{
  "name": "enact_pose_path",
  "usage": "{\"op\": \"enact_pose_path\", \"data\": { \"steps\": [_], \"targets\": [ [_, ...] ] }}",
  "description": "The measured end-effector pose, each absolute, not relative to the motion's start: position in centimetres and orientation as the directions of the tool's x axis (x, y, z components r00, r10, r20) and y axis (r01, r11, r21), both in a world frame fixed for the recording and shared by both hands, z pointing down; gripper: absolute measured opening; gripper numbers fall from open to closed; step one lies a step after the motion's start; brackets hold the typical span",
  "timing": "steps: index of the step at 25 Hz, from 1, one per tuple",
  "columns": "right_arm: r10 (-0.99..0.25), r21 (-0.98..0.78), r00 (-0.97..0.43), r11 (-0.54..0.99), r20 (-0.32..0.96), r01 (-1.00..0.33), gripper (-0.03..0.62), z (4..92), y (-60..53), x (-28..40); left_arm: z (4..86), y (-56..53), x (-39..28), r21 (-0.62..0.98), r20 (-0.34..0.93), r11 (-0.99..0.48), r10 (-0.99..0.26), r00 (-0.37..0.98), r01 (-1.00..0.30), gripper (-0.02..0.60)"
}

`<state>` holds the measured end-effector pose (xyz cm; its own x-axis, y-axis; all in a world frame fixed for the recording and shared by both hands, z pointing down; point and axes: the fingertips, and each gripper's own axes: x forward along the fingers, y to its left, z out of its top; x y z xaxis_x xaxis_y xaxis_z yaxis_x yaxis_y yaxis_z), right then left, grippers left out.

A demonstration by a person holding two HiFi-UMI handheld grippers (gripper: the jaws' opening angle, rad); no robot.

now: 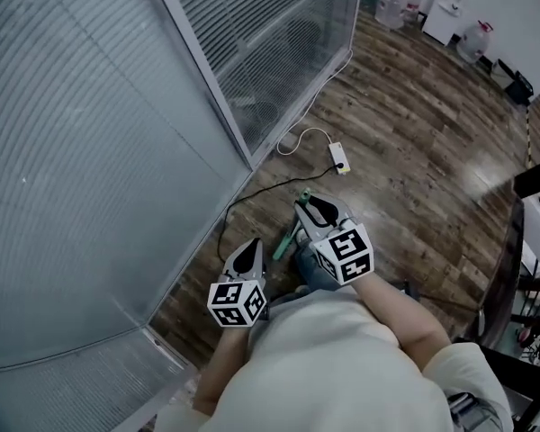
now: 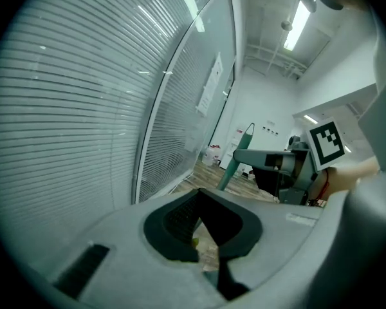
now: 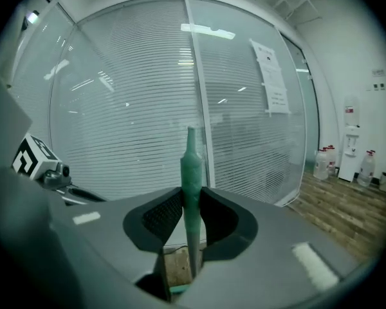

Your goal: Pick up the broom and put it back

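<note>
The broom's green handle (image 1: 293, 235) stands upright between the jaws of my right gripper (image 1: 313, 203), which is shut on it. In the right gripper view the handle (image 3: 192, 172) rises past the pads, and my right gripper (image 3: 192, 197) clamps it just below its tapered top. The broom's head is hidden under my body. My left gripper (image 1: 250, 247) is held to the left of the broom, apart from it, its tips together with nothing in them. The left gripper view shows those jaws (image 2: 198, 195) meeting at the tip, with the handle (image 2: 235, 165) and right gripper (image 2: 270, 161) beyond.
A glass partition with blinds (image 1: 117, 106) runs close on the left. A white power strip (image 1: 340, 157) and its cables lie on the wooden floor (image 1: 414, 151) ahead. Water bottles (image 1: 391, 3) and a white cabinet (image 1: 450, 3) stand at the far wall.
</note>
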<state>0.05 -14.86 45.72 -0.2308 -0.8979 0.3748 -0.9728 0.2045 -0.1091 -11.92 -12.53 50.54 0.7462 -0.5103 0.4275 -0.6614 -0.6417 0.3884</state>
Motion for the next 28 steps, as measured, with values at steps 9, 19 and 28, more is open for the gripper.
{"op": "enact_pose_path", "data": {
  "steps": [9, 19, 28],
  "targets": [
    [-0.817, -0.097, -0.408, 0.406, 0.408, -0.909, 0.097, 46.9, -21.8, -1.6, 50.3, -18.4, -13.0, 0.389, 0.415, -0.492, -0.662, 0.625, -0.779, 0.006],
    [-0.728, -0.093, -0.523, 0.543, 0.444, -0.834, 0.097, 48.6, -27.9, -2.0, 50.8, -23.1, -13.2, 0.398, 0.418, -0.334, -0.763, 0.493, -0.854, 0.006],
    [-0.668, -0.106, -0.571, 0.601, 0.477, -0.792, 0.097, 51.4, -32.1, -1.9, 51.5, -26.5, -13.3, 0.404, 0.408, -0.244, -0.814, 0.412, -0.882, 0.006]
  ]
}}
